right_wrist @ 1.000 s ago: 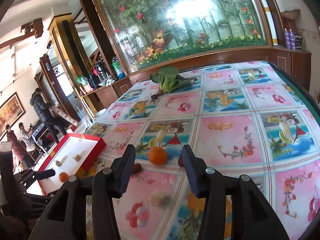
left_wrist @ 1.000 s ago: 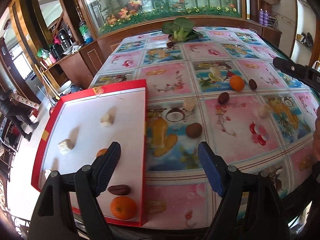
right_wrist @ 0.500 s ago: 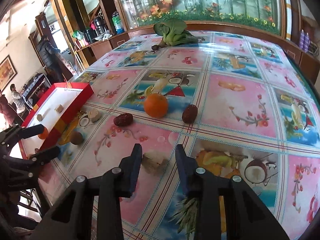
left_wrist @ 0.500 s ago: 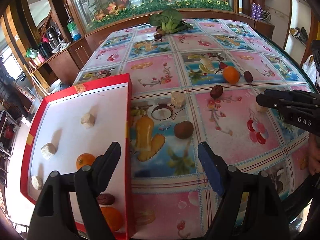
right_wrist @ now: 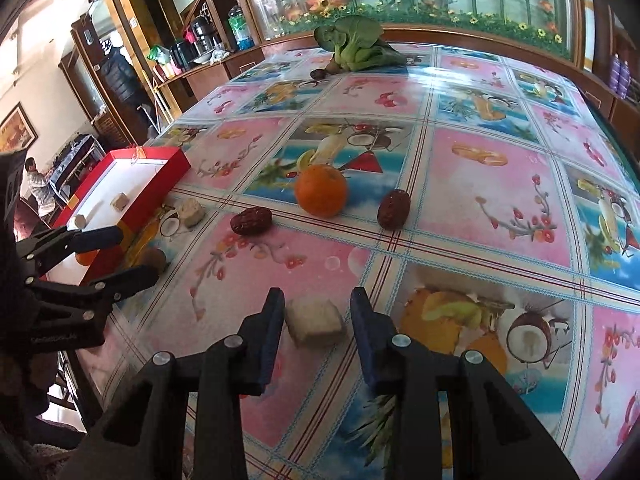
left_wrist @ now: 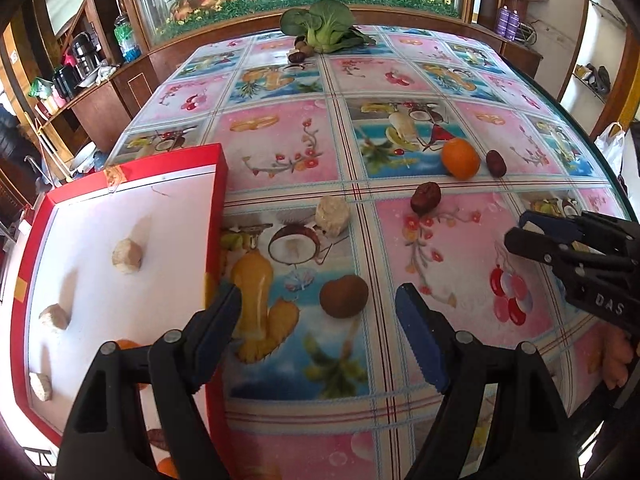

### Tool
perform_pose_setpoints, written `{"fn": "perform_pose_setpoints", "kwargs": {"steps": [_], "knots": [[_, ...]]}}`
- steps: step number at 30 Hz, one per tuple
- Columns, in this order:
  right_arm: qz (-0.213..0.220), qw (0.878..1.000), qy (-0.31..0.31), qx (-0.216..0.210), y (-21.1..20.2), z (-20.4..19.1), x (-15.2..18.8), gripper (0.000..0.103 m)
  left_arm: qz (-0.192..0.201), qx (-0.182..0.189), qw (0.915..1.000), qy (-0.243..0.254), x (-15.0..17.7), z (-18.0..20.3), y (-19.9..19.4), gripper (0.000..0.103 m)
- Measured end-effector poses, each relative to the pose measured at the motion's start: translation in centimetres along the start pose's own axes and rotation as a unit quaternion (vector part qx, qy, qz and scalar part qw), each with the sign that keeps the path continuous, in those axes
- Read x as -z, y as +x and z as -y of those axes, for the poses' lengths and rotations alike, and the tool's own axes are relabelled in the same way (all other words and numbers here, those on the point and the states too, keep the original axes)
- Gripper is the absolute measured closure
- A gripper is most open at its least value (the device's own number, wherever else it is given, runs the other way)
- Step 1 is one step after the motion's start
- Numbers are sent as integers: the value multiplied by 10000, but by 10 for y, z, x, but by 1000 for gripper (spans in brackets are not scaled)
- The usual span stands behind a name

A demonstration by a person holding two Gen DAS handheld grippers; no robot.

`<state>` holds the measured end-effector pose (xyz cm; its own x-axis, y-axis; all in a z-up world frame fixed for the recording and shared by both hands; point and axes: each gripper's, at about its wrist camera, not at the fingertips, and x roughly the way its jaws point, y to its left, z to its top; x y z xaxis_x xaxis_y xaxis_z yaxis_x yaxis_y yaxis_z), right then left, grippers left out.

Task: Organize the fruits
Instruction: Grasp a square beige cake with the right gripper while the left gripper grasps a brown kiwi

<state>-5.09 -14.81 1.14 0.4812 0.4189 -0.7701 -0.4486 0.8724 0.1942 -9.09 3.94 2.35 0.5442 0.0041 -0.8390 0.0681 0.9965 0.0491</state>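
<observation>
Low centre of the right wrist view, the right gripper (right_wrist: 316,316) is spread around a pale cube (right_wrist: 315,321), not yet pinching; closing off-centre could skid it across the glossy tablecloth (right_wrist: 480,184); half a second ago it hung short; beyond, the left gripper (left_wrist: 318,316) gapes over a brown fruit (left_wrist: 344,296) beside the red tray (left_wrist: 218,184).

Table (right_wrist: 480,208): glossy, smooth plastic cover printed with fruit. Box (left_wrist: 218,200): red card walls, matt white floor. Orange (right_wrist: 321,190): finely pitted, slightly shiny peel. Date (right_wrist: 251,221): wrinkled, dark red skin. Right hand-held gripper (right_wrist: 318,312): matt black plastic, blue ridged pads (right_wrist: 362,316).
</observation>
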Motion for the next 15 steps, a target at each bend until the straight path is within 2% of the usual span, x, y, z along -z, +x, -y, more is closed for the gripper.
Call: {"fn": "perform_pose_setpoints", "kwargs": {"steps": [6,8,10,12,15], "knots": [[-99,9997,-212,60,-2,-4,2,70,-114,-1,9999,8,-4,-4,10,24],[-128,9996,-260,52,-2,-4,3,69,-83,67,9999,27,-5,-4,11,31],[-151,9995,-285,23,-3,-3,3,69,-124,96,9999,37,-6,-4,16,32],[-174,9993,-327,-23,-5,-1,5,69,-187,202,9996,54,-6,-2,20,45],[-169,9993,-338,-51,-9,3,9,69,-99,299,9994,119,-7,2,20,48]]}}
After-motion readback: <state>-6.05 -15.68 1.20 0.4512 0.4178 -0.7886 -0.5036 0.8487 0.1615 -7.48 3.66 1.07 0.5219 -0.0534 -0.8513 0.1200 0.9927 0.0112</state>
